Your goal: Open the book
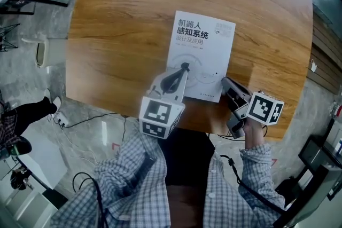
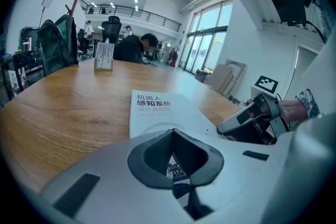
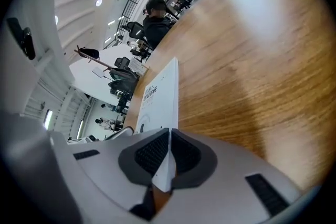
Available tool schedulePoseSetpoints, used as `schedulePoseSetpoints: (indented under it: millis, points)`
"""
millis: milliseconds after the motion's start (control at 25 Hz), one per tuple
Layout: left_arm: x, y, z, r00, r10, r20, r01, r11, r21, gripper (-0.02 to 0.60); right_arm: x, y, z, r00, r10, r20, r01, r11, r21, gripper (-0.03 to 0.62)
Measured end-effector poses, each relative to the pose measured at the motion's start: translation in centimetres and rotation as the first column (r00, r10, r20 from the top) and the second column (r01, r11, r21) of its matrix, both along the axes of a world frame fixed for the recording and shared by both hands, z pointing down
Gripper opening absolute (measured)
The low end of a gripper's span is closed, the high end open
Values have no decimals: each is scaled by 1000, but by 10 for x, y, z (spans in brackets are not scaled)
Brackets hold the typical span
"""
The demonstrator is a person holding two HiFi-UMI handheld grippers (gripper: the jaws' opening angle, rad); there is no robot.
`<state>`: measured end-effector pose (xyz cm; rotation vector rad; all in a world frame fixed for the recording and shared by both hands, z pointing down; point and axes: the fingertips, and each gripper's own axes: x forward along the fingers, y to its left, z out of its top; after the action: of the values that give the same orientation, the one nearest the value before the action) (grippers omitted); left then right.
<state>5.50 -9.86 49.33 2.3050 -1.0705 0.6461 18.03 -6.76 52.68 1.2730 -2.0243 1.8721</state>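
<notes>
The white book (image 1: 203, 53) lies closed on the wooden counter (image 1: 123, 18). The right claw (image 1: 225, 81) pinches its near right corner. The left claw (image 1: 185, 67), jaws together and empty, sits over the lower cover.

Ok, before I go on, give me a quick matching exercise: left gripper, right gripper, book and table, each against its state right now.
Things:
1. left gripper
2. right gripper
3. book
4. table

States:
A. brown wood grain, bearing the book
B. jaws clamped on the book's near right corner
C. lying with its white cover up
D. jaws together, tip over the cover, gripping nothing

Pairs: 1-D, 2-B, 3-C, 4-A
</notes>
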Motion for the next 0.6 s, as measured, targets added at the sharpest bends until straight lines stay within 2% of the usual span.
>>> schedulePoseSetpoints:
  millis: [200,360,600]
  points:
    - [0,0,-1,1000,0,-9,0,1000,-2,8,-1,-1,-12,1000,-15,9,14,999,34,23]
    - [8,3,-7,998,3,-61,-4,1000,-23,8,-4,-1,-29,999,10,49,-13,998,60,21]
    - [42,19,-17,988,83,-127,-88,995,-35,8,-7,-2,-48,992,60,111,-69,995,78,20]
